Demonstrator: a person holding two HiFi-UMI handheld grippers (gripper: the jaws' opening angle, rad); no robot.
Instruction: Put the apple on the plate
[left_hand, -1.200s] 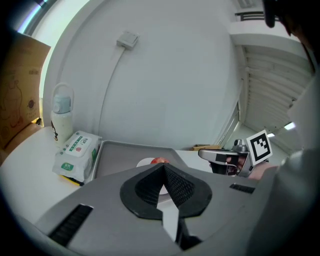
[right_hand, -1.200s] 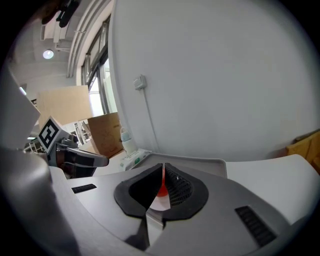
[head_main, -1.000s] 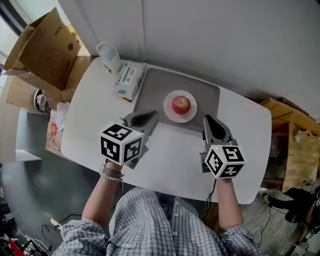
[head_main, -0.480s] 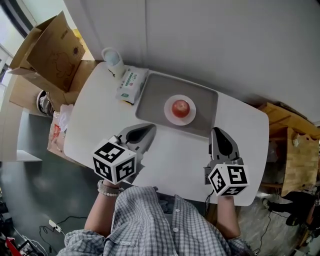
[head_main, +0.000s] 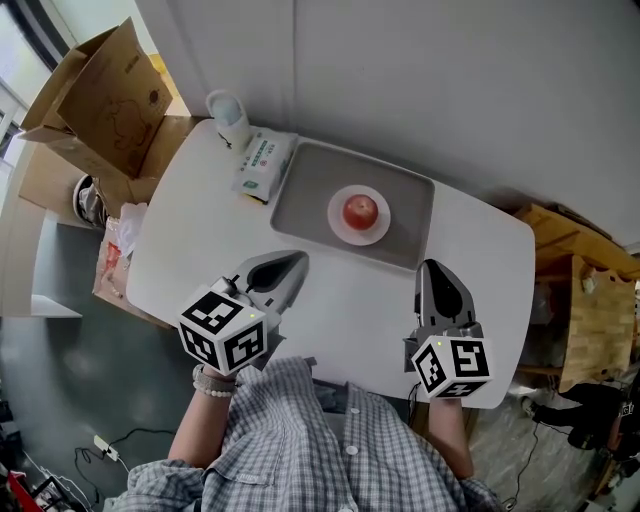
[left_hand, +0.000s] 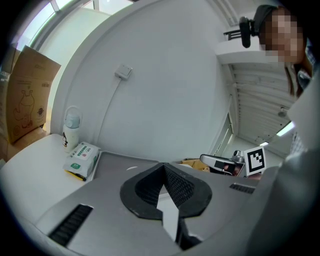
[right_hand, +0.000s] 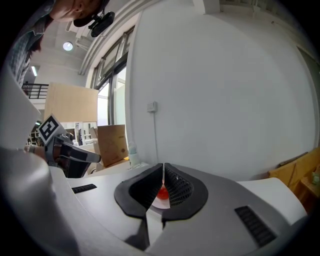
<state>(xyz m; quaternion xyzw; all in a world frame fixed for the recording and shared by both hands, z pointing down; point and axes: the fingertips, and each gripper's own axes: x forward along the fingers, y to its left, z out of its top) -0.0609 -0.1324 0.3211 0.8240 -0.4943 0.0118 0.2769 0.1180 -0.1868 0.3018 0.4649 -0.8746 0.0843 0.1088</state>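
Note:
A red apple rests on a small white plate in the middle of a grey tray at the far side of the white table. My left gripper hovers over the table in front of the tray's left end, jaws shut and empty. To the right, short of the tray's right corner, my right gripper is also shut and empty. In the right gripper view the apple peeps through just below the shut jaw tips. The left gripper view shows its own shut tips over the tray.
A pack of wipes and a white bottle sit left of the tray. An open cardboard box stands beyond the table's left end, with bags below it. Wooden furniture is on the right.
Both grippers have drawn back from the tray toward the person and risen a little. The apple and plate have not moved.

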